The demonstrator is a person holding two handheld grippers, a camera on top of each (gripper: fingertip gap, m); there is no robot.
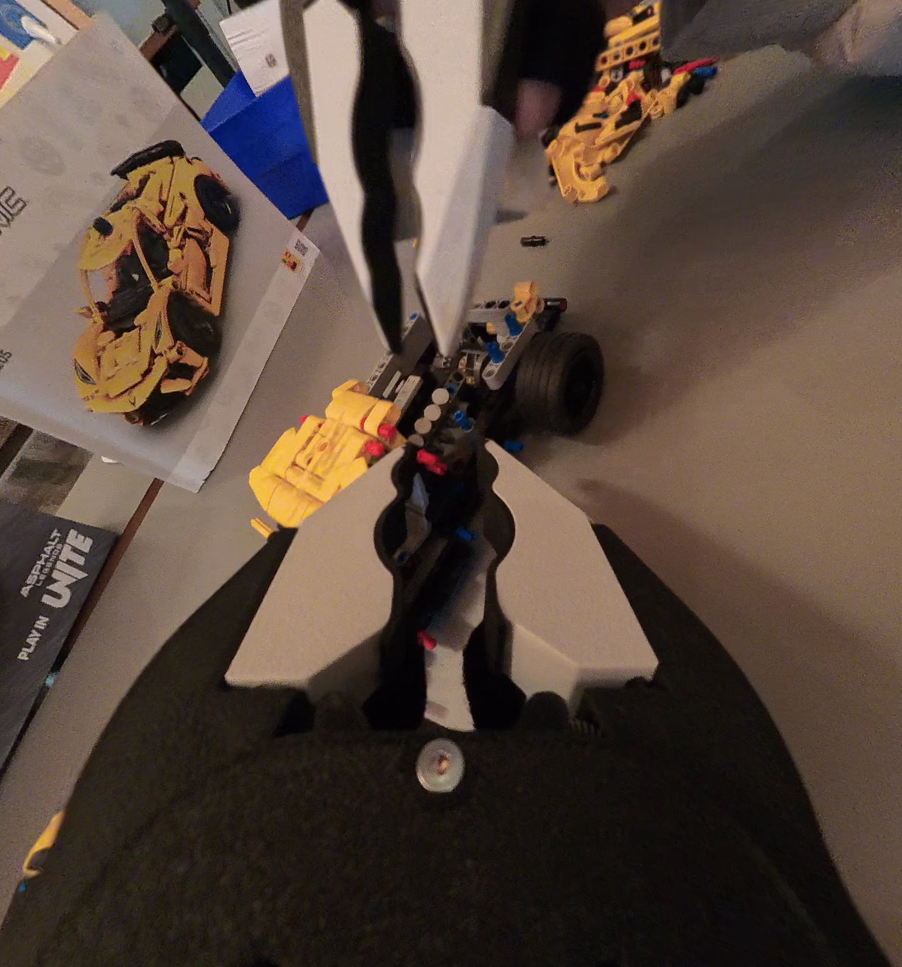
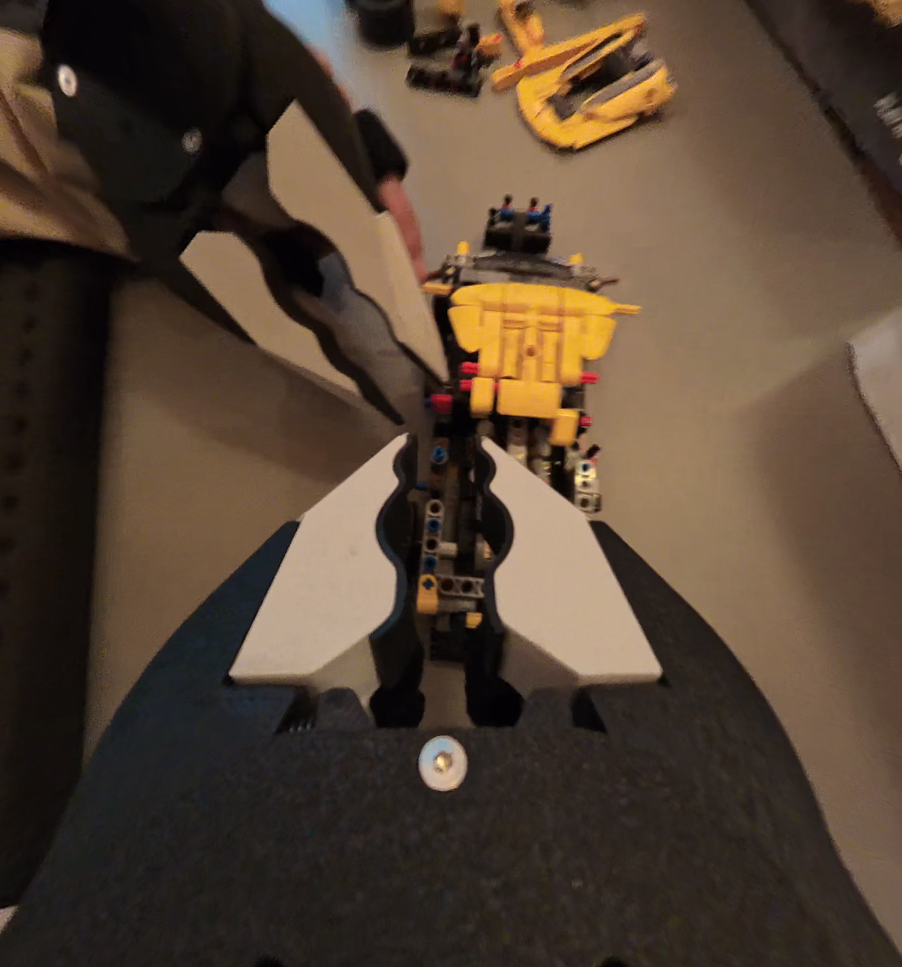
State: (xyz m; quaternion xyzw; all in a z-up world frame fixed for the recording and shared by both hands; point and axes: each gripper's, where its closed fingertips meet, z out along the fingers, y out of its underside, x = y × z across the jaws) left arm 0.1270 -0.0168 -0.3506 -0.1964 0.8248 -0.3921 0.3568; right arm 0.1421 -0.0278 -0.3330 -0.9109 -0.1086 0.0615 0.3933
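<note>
A partly built brick car chassis (image 1: 459,366), black and grey with blue and red pins, lies on the grey table (image 1: 752,366). It carries a yellow body section (image 1: 323,455) and one black wheel (image 1: 561,387). My left gripper (image 1: 446,452) is shut on one end of the chassis, which runs between its fingers. My right gripper (image 1: 420,348) comes in from the top of the left wrist view and grips the chassis near the wheel. In the right wrist view, the chassis (image 2: 451,549) sits between my right gripper (image 2: 447,439) fingers, with the yellow section (image 2: 532,345) beyond. The left gripper (image 2: 425,397) reaches in from the upper left.
An instruction booklet (image 1: 124,261) picturing a yellow car lies at the left, with a blue box (image 1: 265,141) behind it and a dark printed sheet (image 1: 19,628) below. Yellow car body assemblies (image 1: 611,120) (image 2: 590,94), black parts (image 2: 448,63) and a small black pin (image 1: 534,240) lie farther off. Only a small space, under 4 cm, lies between the two pairs of fingers.
</note>
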